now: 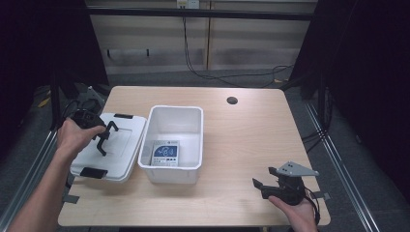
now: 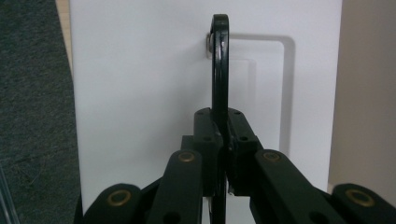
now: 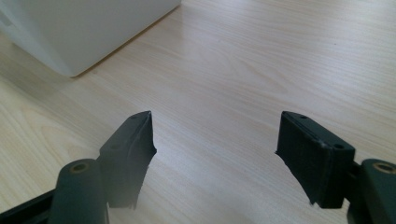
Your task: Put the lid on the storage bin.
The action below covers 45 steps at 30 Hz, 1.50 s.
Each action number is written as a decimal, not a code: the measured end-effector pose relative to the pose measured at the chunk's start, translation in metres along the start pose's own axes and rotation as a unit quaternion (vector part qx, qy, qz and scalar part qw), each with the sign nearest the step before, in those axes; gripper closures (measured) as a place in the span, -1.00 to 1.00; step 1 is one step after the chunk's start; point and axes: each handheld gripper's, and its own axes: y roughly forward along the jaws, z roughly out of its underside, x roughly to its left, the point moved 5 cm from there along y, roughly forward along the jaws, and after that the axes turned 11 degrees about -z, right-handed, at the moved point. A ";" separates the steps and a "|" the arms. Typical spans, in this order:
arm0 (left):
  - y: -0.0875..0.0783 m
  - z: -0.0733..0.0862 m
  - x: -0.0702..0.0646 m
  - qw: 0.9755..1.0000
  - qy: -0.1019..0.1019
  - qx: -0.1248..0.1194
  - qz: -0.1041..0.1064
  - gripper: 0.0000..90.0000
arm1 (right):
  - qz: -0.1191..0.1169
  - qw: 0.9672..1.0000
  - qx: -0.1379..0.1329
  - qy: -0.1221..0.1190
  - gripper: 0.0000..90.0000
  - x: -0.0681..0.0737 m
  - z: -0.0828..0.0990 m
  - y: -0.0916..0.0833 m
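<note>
Lid point(image 1: 118, 145) lies flat on the tabletop point(image 1: 241, 140), touching the left side of the open white bin point(image 1: 171, 142). Its black handle point(image 2: 220, 65) stands upright, clamped between your left gripper point(image 1: 104, 137) jaws. A printed packet point(image 1: 165, 154) sits inside the bin. Step in hand looks like picking the lid up to cover the bin. Next move calls for a level lift and a shift right over the rim. Your right gripper point(image 1: 270, 178) rests near the front edge, jaws apart, holding nothing

Table brightly lit, surroundings dark, close views soft.
</note>
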 end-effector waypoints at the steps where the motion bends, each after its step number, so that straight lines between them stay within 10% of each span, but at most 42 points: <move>1: -0.002 0.000 0.001 1.000 0.000 -0.002 0.001 0.89 | 0.000 1.000 0.000 0.000 -0.40 0.000 0.000 0.000; 45: -0.071 0.001 -0.001 0.998 0.046 -0.032 0.017 0.89 | -0.003 1.000 0.005 -0.001 -0.40 0.001 0.000 0.001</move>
